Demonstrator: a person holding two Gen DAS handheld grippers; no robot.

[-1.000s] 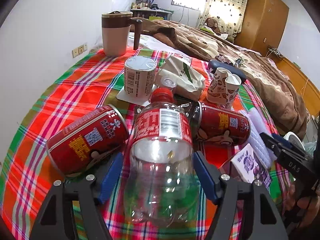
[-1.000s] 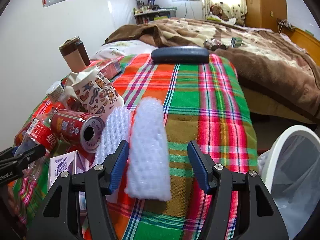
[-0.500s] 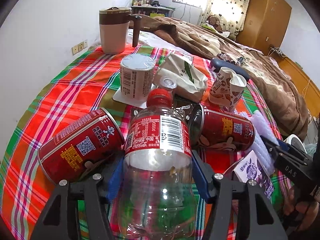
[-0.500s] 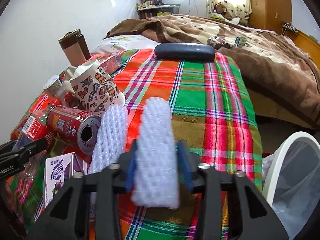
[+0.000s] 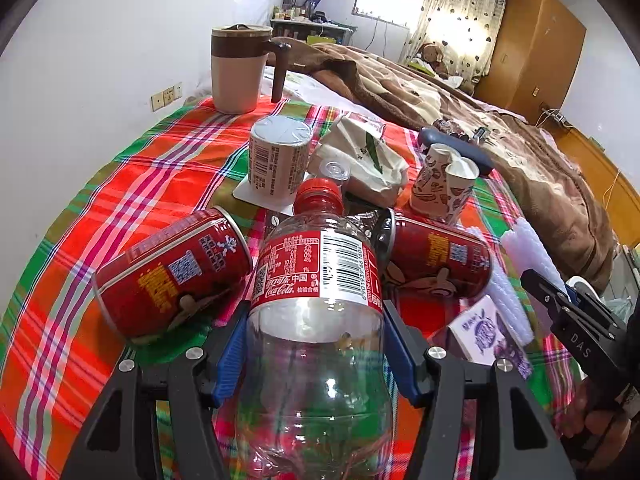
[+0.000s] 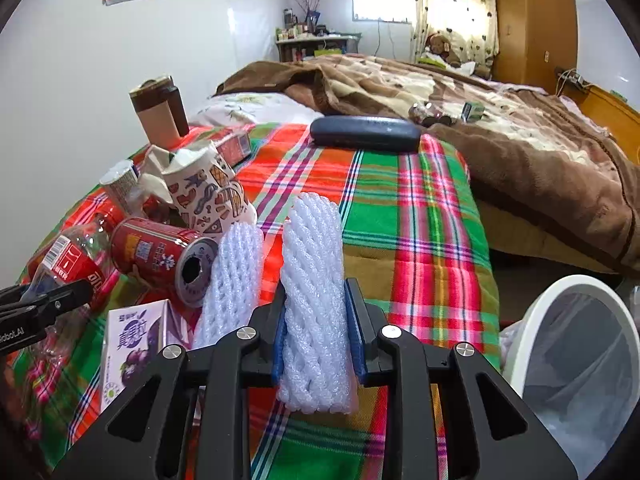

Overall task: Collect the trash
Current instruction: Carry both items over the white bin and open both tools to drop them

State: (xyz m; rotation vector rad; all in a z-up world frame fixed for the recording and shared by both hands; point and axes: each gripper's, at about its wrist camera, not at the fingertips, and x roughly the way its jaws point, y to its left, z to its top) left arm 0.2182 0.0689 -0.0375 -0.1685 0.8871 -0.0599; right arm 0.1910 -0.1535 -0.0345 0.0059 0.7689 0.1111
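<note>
Left tongs [image 5: 316, 354]: blue pads pressed against both sides of a clear empty plastic cola bottle with red label and red cap [image 5: 316, 292], grasping it. The bottle lies along the tongs, cap pointing away, on the red-green plaid tablecloth [image 5: 132, 184].

Right tongs [image 6: 316, 332]: jaws closing on a white foam fruit-net sleeve [image 6: 314, 288]; blue pads touch both of its sides and the foam looks pinched between them. A second white foam net sleeve [image 6: 236, 280] lies just beside it on the left, not held.

Other items on the tabletop:
- Red drink can lying on its side [image 5: 172, 276], left of the bottle, touching it.
- Second red drink can on its side [image 5: 436, 260], right of the bottle, open end visible from the right wrist view.
- Purple-and-white drink carton [image 6: 132, 344], lying flat near the nets.
- Patterned paper cups, crushed [image 5: 444, 184], behind the right can.
- Sealed paper cup with foil lid [image 5: 278, 156], upright on a white coaster.
- Crumpled white paper bag [image 5: 364, 160], beside the sealed cup.
- Beige mug with brown band and handle [image 5: 240, 68], upright at the far edge.
- Dark blue oblong case [image 6: 366, 134], far edge of the cloth.

White round bin with clear liner [image 6: 576, 344]: beside the tabletop, lower right of the right wrist view.
</note>
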